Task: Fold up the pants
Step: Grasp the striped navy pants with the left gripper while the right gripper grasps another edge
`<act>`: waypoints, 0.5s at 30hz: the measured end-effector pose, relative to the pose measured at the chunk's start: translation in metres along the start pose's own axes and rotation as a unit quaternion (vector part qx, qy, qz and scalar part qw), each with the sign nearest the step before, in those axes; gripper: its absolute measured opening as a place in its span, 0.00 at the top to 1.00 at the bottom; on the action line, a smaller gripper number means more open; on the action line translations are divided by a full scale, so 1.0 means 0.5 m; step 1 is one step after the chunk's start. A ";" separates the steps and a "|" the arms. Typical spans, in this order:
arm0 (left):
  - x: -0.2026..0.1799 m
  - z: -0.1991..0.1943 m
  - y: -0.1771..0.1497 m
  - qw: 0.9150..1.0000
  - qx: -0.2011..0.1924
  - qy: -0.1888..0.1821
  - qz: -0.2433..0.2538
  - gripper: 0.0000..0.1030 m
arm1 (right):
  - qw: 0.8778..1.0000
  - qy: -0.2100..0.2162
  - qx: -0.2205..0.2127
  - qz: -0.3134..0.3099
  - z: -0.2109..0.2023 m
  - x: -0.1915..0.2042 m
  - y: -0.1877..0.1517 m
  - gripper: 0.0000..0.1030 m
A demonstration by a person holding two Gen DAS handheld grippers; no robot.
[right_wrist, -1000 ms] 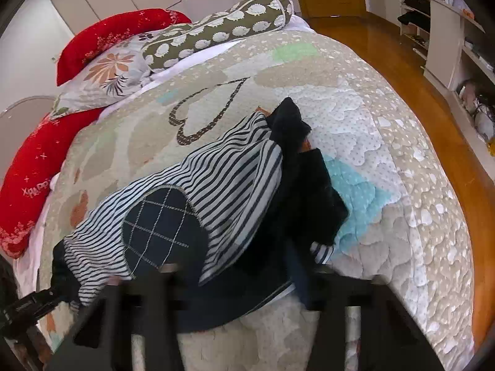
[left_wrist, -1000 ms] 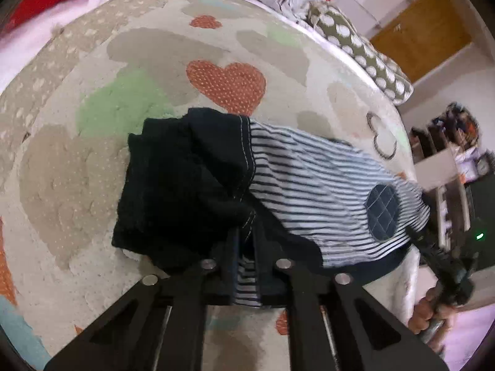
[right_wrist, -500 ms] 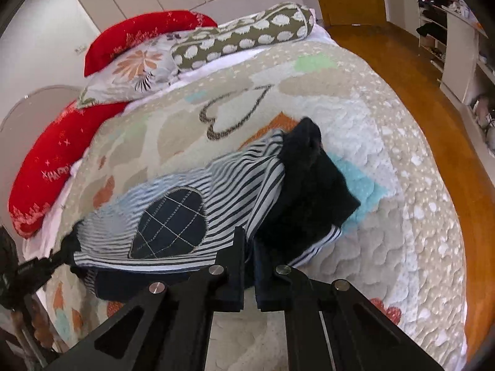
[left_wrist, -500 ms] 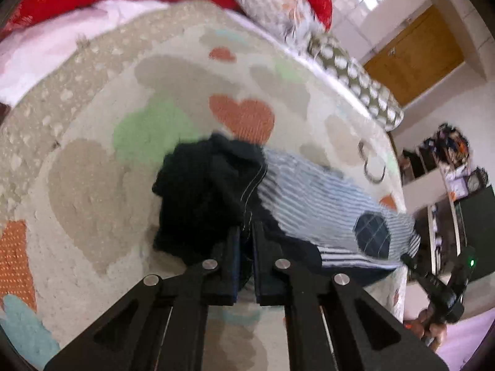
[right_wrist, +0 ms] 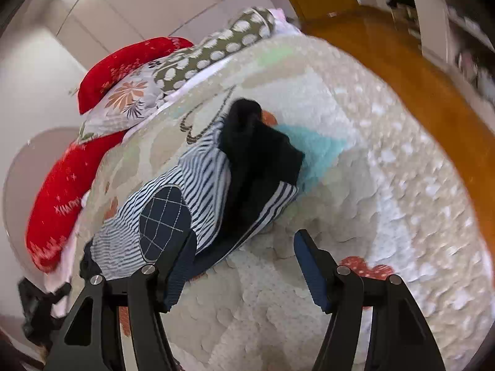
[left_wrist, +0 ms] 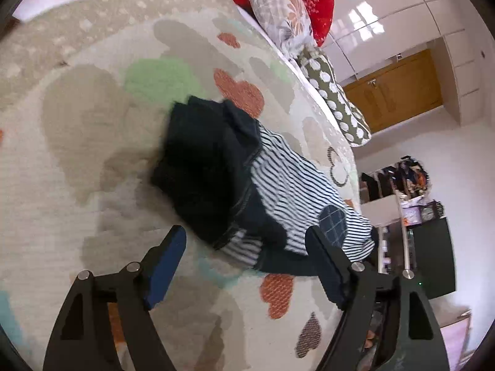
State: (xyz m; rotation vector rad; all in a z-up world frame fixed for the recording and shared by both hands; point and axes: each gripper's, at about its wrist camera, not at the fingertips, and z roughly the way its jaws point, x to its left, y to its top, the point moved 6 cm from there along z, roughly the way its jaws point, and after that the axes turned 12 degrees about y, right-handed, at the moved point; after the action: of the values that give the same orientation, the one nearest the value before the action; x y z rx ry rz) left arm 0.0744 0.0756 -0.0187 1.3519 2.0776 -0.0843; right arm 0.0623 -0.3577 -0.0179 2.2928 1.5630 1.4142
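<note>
Currently the pants (left_wrist: 247,185) lie bunched at frame centre on the quilted bed (left_wrist: 77,160), with bare quilt at left and below; pillows (right_wrist: 191,58) line the upper edge. Left hand-held gripper (left_wrist: 244,256): jaws wide and opening, nothing gripped, pants just above. Right hand-held gripper (right_wrist: 244,256): likewise opening, empty; pants at upper left, bed edge at right.

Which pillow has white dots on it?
The olive-green pillow has the white dots. The red pillow beside it has a fine white pattern, and the grey pillow shows orange flowers.
</note>
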 end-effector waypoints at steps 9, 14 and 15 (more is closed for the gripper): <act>-0.057 0.098 0.038 0.999 0.019 0.049 0.004 0.31 | 0.997 0.028 -0.029 0.062 0.049 -0.012 0.042 0.32; -0.026 0.080 0.056 0.997 0.035 0.074 0.015 0.91 | 0.993 0.019 -0.019 0.111 0.085 -0.039 0.067 0.93; -0.023 0.070 0.057 0.997 0.032 0.070 0.016 0.91 | 0.992 0.032 -0.016 0.125 0.085 -0.041 0.065 0.93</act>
State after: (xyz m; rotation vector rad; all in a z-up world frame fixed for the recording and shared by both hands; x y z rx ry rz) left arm 0.1183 0.0661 -0.0320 1.4668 2.1843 -0.0454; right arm 0.1133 -0.3704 -0.0410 2.5199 1.2931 1.5673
